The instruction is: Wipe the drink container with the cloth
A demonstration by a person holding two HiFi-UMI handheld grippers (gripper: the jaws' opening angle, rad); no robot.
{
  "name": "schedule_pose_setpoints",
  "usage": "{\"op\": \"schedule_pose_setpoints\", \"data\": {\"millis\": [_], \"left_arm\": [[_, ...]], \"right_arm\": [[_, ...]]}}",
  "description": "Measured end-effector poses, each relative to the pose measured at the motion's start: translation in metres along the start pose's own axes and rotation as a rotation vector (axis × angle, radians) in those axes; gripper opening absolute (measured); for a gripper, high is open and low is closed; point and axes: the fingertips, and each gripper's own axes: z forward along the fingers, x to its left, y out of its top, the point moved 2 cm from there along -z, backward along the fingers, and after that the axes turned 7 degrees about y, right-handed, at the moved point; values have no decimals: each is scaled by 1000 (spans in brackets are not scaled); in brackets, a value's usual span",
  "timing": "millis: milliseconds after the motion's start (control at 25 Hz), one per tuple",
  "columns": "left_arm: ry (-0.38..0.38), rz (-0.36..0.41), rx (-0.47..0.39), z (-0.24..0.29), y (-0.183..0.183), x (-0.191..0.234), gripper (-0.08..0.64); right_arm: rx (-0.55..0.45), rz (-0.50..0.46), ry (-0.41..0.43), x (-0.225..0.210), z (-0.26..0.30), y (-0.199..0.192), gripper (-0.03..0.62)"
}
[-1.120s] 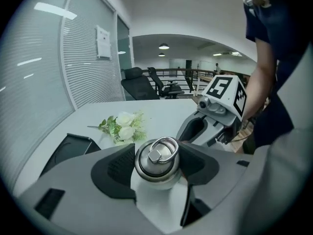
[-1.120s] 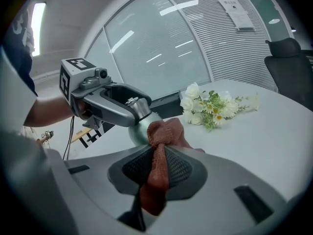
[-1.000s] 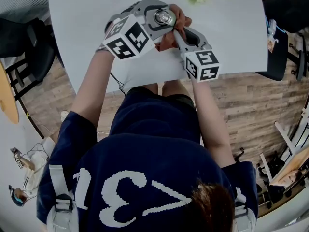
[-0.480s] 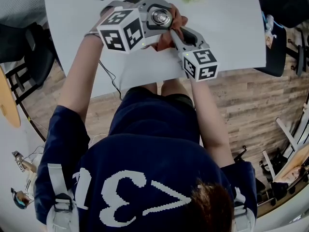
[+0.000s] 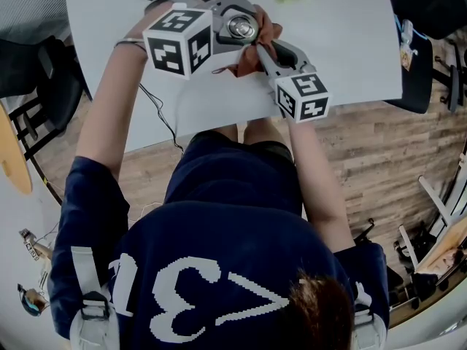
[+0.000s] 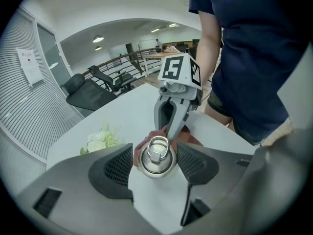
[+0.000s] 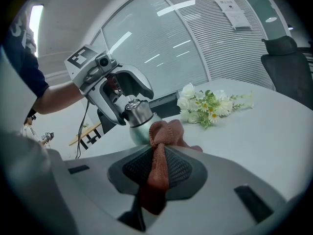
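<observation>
While the left hand-held gripper (image 6: pixel 156 166) is clamping the bottle (image 7: pixel 138 119) steady, the right hand-held gripper (image 7: pixel 159 168) is pinching the cloth (image 7: pixel 166 131) and pressing it against its side.

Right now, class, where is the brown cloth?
The cloth is at top centre of the head view, over the white table, pinched in the right gripper and pressed against the steel drink container that the left gripper grips.

The right gripper (image 7: pixel 157 168) is pinching a rust-brown cloth (image 7: pixel 167 131) against a steel drink container (image 7: pixel 139 127); the left gripper (image 7: pixel 124 102) is clasping its top.
</observation>
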Motion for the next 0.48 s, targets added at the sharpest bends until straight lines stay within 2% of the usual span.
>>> {"op": "schedule_pose_setpoints", "data": {"millis": [160, 280, 360, 480], "left_arm": [[-19, 79, 50, 10, -6, -3, 273], [-38, 86, 44, 10, -6, -3, 270], [-30, 44, 33, 10, -6, -2, 268], [15, -107, 19, 12, -9, 7, 268]], "right_arm": [[3, -2, -1, 0, -2, 0, 78], [4, -7, 0, 1, -3, 1, 78], [3, -6, -1, 1, -3, 0, 78], [-9, 6, -5, -1, -2, 1, 78]]}}
